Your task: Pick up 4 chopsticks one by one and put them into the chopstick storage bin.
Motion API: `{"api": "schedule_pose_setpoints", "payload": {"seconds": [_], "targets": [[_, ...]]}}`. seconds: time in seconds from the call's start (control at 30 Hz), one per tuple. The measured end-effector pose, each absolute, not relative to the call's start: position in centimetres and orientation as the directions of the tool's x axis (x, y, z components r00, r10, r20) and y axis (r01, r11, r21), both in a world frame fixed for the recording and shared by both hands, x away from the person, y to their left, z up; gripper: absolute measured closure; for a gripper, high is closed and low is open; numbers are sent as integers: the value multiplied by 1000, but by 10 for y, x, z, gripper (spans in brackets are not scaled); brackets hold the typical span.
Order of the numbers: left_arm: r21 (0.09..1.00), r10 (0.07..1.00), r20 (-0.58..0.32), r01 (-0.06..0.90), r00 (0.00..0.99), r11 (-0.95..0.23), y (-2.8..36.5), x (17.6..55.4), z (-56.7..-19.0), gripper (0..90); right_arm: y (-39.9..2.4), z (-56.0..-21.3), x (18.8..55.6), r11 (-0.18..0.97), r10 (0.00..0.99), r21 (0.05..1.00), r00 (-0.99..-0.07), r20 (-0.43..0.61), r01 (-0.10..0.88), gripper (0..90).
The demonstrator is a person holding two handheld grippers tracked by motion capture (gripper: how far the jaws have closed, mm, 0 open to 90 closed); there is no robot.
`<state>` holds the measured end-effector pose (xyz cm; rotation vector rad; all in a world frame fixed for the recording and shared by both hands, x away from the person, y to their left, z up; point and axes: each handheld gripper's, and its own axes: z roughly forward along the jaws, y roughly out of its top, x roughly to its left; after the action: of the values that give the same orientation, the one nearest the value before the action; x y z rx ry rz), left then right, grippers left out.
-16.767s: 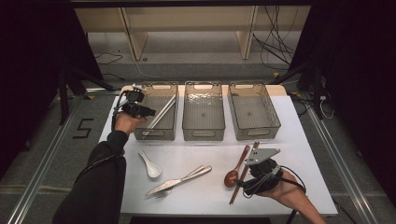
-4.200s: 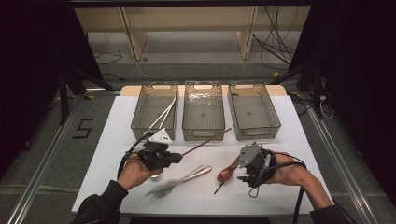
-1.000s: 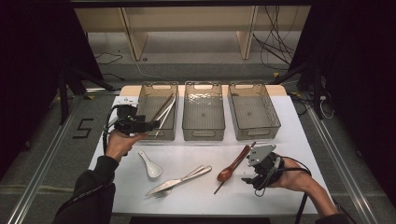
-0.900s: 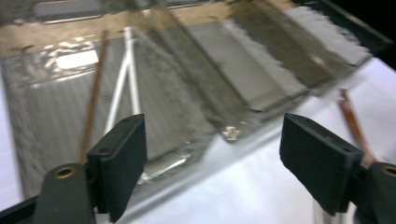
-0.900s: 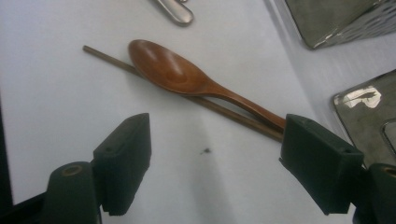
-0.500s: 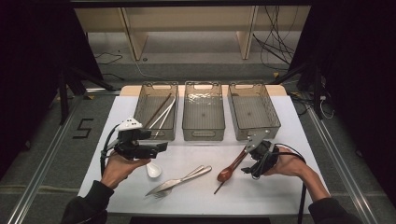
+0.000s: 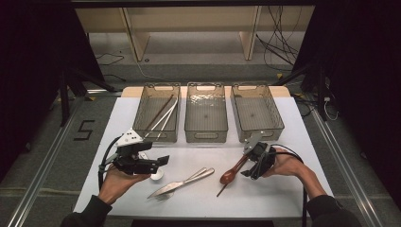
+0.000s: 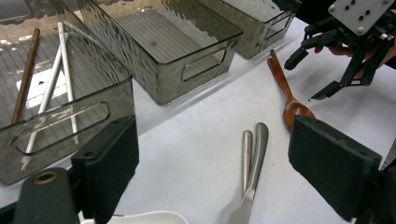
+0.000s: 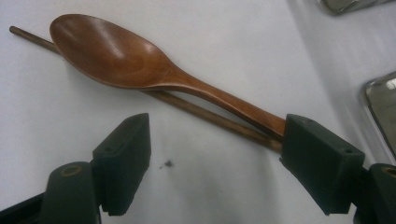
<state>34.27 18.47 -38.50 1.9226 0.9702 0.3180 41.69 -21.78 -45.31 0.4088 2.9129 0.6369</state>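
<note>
Right claw (image 9: 212, 172) jaws apart, straddling wooden spoon (image 9: 140, 70) handle; spoon's axis runs diagonal, upper left to lower right, chopstick (image 9: 205, 116) alongside.

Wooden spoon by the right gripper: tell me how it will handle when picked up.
The wooden spoon looks rigid and probably light. Its glossy, tapering handle may slip between the pads. It lies on a thin wooden stick, which may get pinched along.

The glossy brown wooden spoon (image 9: 140, 70) lies flat on my white table, bowl up, its handle resting across a thin dark wooden chopstick (image 9: 205, 115) (the two touch), just before the right-hand bin.
</note>
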Motion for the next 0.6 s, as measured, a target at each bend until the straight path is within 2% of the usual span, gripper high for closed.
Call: {"api": "schedule_pose_setpoints", "payload": {"seconds": [0.6], "targets": [[824, 743, -164, 504, 649, -259, 186, 342, -388, 158, -212, -461, 423, 885, 289, 396, -956, -51, 246, 254]]}}
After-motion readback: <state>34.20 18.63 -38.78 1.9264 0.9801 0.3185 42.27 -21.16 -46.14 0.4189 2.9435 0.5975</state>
